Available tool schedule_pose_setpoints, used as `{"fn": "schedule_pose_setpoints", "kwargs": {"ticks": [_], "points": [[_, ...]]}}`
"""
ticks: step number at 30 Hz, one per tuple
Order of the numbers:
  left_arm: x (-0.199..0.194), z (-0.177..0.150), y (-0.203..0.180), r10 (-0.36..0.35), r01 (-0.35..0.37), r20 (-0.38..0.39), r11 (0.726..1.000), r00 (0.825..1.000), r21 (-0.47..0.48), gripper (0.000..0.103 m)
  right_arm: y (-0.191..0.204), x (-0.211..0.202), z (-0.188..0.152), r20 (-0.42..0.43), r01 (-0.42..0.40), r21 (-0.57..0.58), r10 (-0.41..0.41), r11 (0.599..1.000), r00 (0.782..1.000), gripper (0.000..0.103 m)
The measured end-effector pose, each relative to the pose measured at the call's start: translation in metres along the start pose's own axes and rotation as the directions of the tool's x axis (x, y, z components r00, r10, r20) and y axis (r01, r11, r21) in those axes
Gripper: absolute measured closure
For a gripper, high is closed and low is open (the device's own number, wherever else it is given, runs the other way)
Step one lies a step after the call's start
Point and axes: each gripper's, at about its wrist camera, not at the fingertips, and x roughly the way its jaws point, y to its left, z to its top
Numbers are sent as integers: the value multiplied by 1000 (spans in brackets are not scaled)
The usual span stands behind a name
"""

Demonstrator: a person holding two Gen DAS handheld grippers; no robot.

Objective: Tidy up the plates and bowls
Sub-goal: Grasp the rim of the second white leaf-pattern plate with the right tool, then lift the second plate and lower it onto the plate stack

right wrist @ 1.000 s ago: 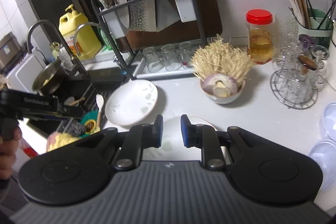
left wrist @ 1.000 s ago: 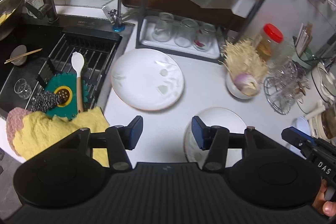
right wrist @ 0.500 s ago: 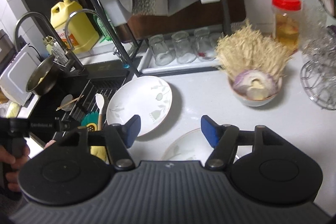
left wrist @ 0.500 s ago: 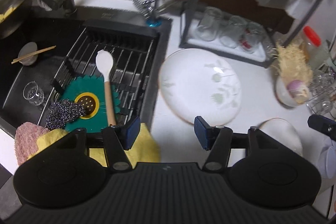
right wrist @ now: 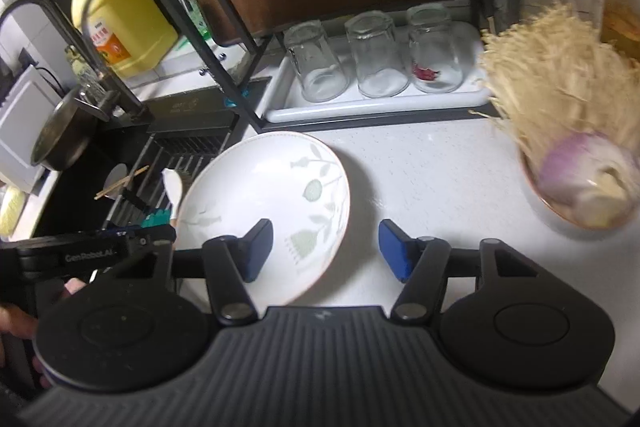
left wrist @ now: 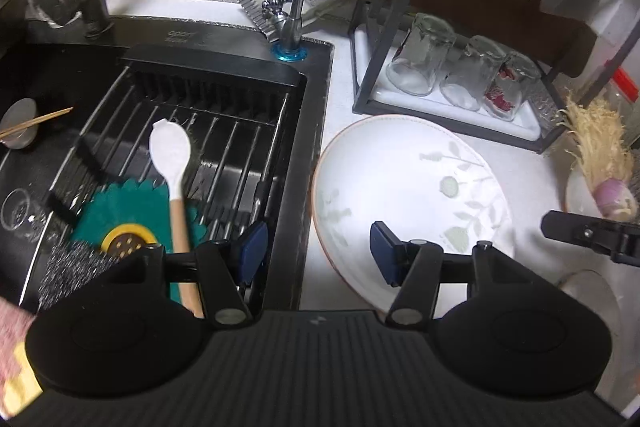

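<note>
Both of my grippers are empty with their jaws spread wide: my left gripper (left wrist: 318,251) straddles the gap between the sink edge and the near rim of the large leaf-patterned plate (left wrist: 408,187), its right pad over the plate's near edge and its left pad over the sink rack (left wrist: 208,131), though I cannot tell whether either pad touches anything. My right gripper (right wrist: 326,249) sits at the near right rim of the same plate (right wrist: 264,211), left pad over the plate, right pad over bare counter (right wrist: 432,163). Just beyond and to the right of my right gripper is the bowl (right wrist: 580,187) stuffed with dry straw-like fibres and an onion-like bulb. In the left view, a second smaller plate (left wrist: 588,295) peeks out low on the right, near my gripper's body. Further ahead, 3 upturned glasses (right wrist: 376,59) stand in a tray under the black rack. I judge the job barely begun: nothing is lifted or stacked, both plates and the bowl lie apart on the counter, so gathering all 3 remains.
</note>
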Motion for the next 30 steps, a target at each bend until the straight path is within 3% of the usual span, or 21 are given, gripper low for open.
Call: {"fn": "schedule_pose_setpoints", "kwargs": {"ticks": [8, 13, 17, 22, 26, 30], "points": [[38, 15, 8, -20, 20, -18, 1000, 1000, 2, 43, -1, 54, 10, -68, 52, -5, -52, 999, 996, 59], [54, 23, 9, -67, 67, -32, 998, 997, 17, 56, -4, 74, 14, -79, 87, 19, -85, 996, 993, 71], [62, 25, 7, -115, 117, -72, 993, 991, 32, 65, -2, 79, 19, -95, 63, 25, -61, 998, 994, 83], [63, 25, 7, -143, 143, -76, 990, 987, 6, 67, -4, 83, 24, -130, 45, 34, -40, 998, 991, 83], [62, 27, 11, -197, 194, -111, 980, 974, -35, 67, -5, 78, 22, -149, 49, 30, -44, 998, 988, 83], [49, 25, 3, -209, 210, -116, 978, 971, -4, 67, -7, 62, 18, -147, 46, 37, -40, 998, 988, 83]]}}
